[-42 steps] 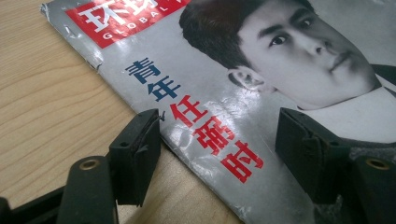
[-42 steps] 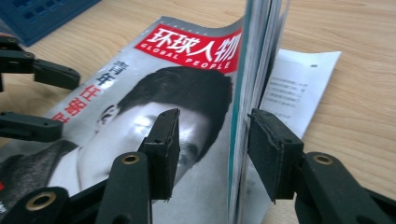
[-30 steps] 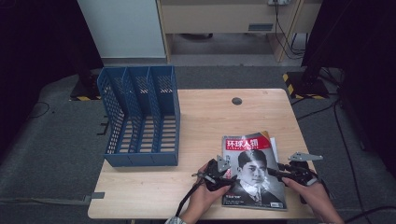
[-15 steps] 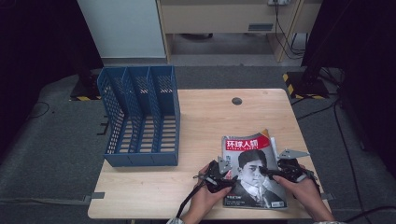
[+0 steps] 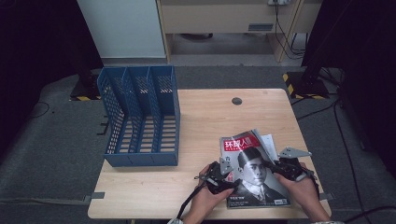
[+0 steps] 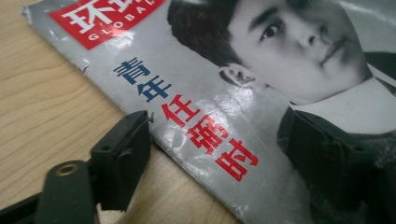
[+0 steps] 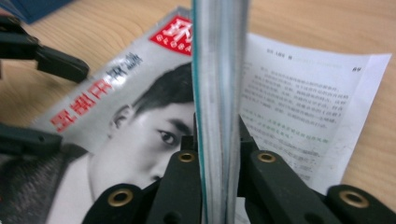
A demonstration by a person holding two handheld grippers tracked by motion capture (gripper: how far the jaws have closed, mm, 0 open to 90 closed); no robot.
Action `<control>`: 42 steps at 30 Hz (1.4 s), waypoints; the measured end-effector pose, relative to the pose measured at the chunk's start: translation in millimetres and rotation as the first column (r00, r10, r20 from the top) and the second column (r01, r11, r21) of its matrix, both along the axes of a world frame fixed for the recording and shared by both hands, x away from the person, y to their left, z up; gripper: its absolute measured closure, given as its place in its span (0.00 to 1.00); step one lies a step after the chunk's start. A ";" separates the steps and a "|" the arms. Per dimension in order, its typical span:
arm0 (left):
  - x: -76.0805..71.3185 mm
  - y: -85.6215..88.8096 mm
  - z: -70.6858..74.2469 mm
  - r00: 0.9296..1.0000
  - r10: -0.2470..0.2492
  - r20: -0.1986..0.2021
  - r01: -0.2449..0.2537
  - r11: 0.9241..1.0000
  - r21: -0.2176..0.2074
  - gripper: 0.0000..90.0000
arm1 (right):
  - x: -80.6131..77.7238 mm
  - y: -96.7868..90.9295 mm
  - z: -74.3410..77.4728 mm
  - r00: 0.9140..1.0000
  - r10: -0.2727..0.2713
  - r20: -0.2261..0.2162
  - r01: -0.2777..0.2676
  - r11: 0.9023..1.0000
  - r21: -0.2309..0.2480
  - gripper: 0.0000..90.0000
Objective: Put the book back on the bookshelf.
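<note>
One tabletop, light wood, with one small round dark hole near the far edge.

One blue file rack on the tabletop, well to the left of the magazine; three open-topped compartments counted, perforated walls, nothing seen inside.

One magazine, the landmark, lying at the near right part of the tabletop: grey cover, red title block, black-and-white portrait. One printed white sheet showing under its far right edge.

Two tools, one per hand, both at the magazine.

Left tool at the magazine's left edge, held by the left hand. Jaws spread and just widened further; in the left gripper view one jaw on bare wood beside the edge, the other over the cover, pads not pressing. Released.

Right tool at the magazine's right edge, held by the right hand. Jaws just drawn together; in the right gripper view clenched on the raised right edge of the magazine, page stack standing between the two pads. Grasping the magazine.
</note>
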State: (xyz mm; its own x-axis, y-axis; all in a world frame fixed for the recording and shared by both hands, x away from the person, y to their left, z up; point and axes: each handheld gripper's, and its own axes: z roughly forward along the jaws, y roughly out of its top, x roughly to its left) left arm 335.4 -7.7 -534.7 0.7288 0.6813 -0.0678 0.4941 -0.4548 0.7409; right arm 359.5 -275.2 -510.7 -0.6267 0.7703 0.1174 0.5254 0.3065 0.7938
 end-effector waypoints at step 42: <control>1.7 8.9 0.6 1.000 -0.006 -0.004 0.006 0.999 -0.052 0.50 | -0.1 -16.1 -3.6 0.994 -0.103 -0.034 0.097 0.985 -0.141 0.28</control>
State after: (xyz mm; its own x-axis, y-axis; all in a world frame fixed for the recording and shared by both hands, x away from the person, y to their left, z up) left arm 337.1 1.2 -534.1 0.7326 0.6724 -0.1059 0.4945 -0.4189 0.7615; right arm 359.4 -291.2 -514.2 -0.5427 0.8394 0.0289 0.5898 0.3564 0.7246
